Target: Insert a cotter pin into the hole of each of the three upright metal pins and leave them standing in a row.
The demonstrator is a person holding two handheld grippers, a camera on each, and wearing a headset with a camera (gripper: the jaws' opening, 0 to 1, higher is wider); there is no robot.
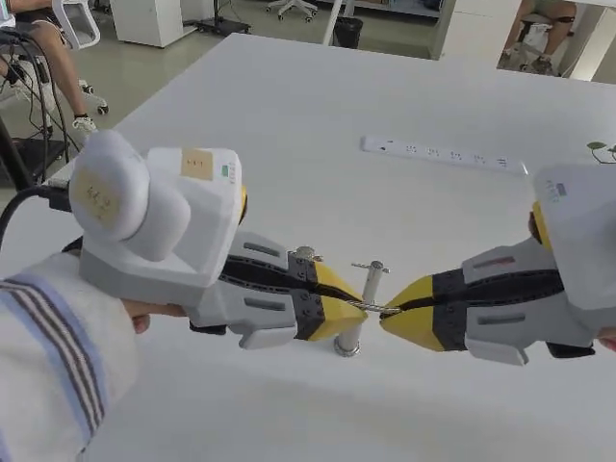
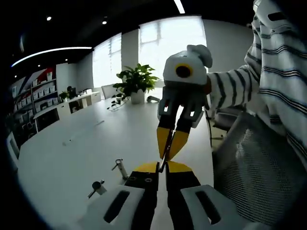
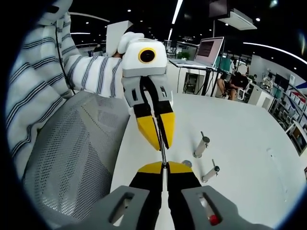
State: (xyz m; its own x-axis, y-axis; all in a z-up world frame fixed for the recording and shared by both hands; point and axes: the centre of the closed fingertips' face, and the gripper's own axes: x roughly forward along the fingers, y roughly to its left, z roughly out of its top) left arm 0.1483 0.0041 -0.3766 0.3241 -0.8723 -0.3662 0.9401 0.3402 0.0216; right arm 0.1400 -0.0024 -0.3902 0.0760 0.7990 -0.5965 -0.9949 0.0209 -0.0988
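A thin cotter pin [image 1: 373,308] spans the gap between my two grippers, just above the table. The left gripper [image 1: 358,310] is shut on one end of it and the right gripper [image 1: 387,314] on the other. Right behind it stands an upright metal pin [image 1: 369,284] with a cotter pin across its top. A second metal pin [image 1: 306,254] peeks out behind the left gripper. In the right gripper view, the cotter pin [image 3: 163,154] runs from my right gripper [image 3: 163,166] to the left one [image 3: 160,145], with upright pins [image 3: 202,146] [image 3: 211,173] at the right.
A white power strip [image 1: 443,154] lies farther back on the white table [image 1: 289,115]. Office chairs and seated people are beyond the far edge. A mesh chair back [image 3: 72,158] is close behind the left gripper, and a potted plant [image 2: 136,81] stands at the table's far end.
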